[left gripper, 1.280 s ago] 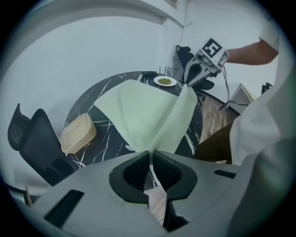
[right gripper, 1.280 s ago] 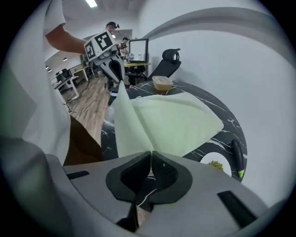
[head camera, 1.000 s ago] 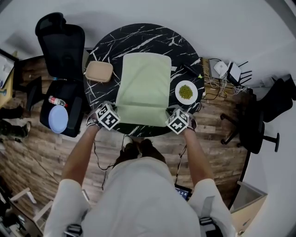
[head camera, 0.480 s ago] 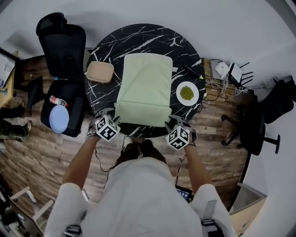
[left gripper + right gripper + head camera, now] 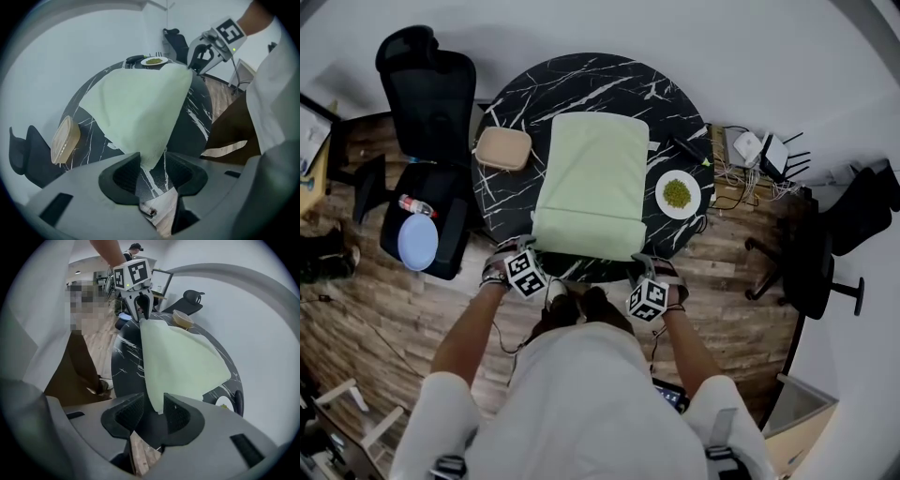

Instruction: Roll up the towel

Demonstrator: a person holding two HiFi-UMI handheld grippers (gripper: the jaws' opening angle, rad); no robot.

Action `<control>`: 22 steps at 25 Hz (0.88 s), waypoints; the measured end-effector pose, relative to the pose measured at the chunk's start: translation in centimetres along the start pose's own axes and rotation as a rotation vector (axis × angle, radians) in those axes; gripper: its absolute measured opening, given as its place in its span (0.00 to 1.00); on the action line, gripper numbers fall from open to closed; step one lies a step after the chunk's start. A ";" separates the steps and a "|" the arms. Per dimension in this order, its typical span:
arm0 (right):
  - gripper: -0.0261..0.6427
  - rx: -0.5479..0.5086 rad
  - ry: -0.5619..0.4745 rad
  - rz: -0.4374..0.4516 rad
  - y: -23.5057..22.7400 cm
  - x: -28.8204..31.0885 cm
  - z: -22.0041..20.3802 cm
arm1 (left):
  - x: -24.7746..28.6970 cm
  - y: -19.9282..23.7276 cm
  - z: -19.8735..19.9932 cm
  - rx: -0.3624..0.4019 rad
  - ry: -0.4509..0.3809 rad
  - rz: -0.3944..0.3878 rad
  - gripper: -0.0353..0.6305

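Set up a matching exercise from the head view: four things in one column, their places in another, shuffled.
Things:
1. towel
2. tan pouch
3. plate
4. blue disc

Places:
A. on the black chair seat
B. on the table, left of the towel
C. spread across the table's middle
D. on the table, right of the towel

Pairs: 1-C, 2-B, 3-D, 4-A

A person wears a white short-sleeved shirt [image 5: 581, 394]. The left gripper [image 5: 152, 165] and right gripper [image 5: 153, 408] are grey, with black ribbed pads [image 5: 123, 174] and black-and-white marker cubes [image 5: 525, 274].
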State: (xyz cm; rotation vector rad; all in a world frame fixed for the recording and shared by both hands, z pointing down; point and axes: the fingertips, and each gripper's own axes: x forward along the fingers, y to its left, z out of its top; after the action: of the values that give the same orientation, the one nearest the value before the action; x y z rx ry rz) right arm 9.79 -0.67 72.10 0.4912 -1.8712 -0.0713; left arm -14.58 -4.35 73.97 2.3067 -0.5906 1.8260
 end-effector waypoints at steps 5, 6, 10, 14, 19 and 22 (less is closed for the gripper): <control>0.21 -0.055 -0.017 -0.038 0.8 -0.1 0.3 | 0.5 -0.1 -0.7 -0.004 0.022 0.003 0.30; 0.21 -0.056 -0.010 -0.035 0.9 0.2 0.1 | 0.5 -0.1 -0.8 -0.004 0.023 0.003 0.30; 0.19 -0.037 0.068 -0.012 0.4 2.1 -1.7 | 1.1 0.3 -0.9 0.000 0.040 0.020 0.23; 0.13 -0.033 0.089 0.018 0.3 2.6 -2.4 | 1.5 0.7 -0.8 -0.023 0.049 0.024 0.15; 0.05 0.029 0.106 0.021 -0.1 2.1 -2.5 | 0.9 0.4 -0.9 -0.035 0.036 0.014 0.09; 0.05 0.053 0.098 0.057 0.3 1.0 -2.4 | 0.2 -0.4 -1.3 -0.044 0.020 -0.012 0.08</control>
State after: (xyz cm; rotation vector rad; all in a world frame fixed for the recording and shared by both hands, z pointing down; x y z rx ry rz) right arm 11.58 -0.33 73.92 0.4693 -1.7929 0.0394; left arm -15.55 -3.60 74.49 2.2568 -0.6066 1.8102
